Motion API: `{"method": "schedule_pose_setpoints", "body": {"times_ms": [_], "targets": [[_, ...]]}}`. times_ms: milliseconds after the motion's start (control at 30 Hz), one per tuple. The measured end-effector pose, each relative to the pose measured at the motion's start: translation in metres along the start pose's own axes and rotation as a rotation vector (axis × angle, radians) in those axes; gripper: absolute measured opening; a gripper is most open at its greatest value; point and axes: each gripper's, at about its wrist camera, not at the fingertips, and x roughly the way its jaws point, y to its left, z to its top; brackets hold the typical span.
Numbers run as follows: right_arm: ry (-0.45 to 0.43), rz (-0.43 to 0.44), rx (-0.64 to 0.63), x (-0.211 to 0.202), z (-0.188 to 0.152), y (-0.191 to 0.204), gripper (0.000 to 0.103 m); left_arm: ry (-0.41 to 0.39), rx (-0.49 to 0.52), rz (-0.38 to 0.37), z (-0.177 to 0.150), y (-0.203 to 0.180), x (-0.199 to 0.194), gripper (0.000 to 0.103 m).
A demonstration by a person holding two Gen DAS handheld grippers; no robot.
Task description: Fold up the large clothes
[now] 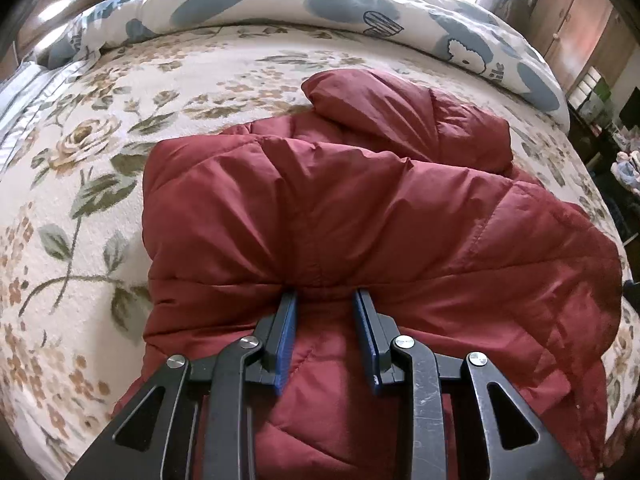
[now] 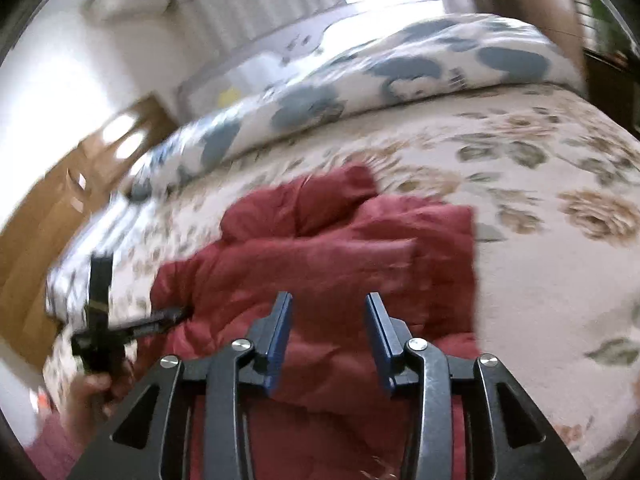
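Nearest, the left claw (image 1: 325,294) presses its parted tips into the red jacket (image 1: 360,208), a ridge of fabric between them. The right claw (image 2: 329,298) hovers open over it. The jacket lies bunched on the bed (image 1: 100,152); a quilt (image 1: 280,4) lies beyond.

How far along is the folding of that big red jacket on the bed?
Partly done, it seems. The red jacket already lies bunched into a rough bundle on the floral bedspread, a sleeve doubled across its top. In hand: the left hand-held gripper presses its fingertips into the padding, while the right hand-held gripper hovers open above it. Left: the lower part near the camera looks unfolded, and the bundle needs squaring.
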Motion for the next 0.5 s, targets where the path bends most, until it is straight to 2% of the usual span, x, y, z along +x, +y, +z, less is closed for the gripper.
{"method": "schedule_pose_setpoints", "body": {"times_ms": [167,400,500], "targets": [[0.109,-0.081,0.008,0.047,-0.014,-0.016,0.038,-0.004,0.001,0.000,-0.003,0.003,-0.005,0.029],[0.121,-0.091,0.014,0.058,-0.022,-0.029,0.038,-0.057,0.039,0.015,-0.018,-0.002,-0.043,0.028],[0.125,-0.081,0.019,0.060,-0.022,-0.031,0.038,-0.040,0.044,0.040,-0.027,0.000,-0.042,0.028]]}}
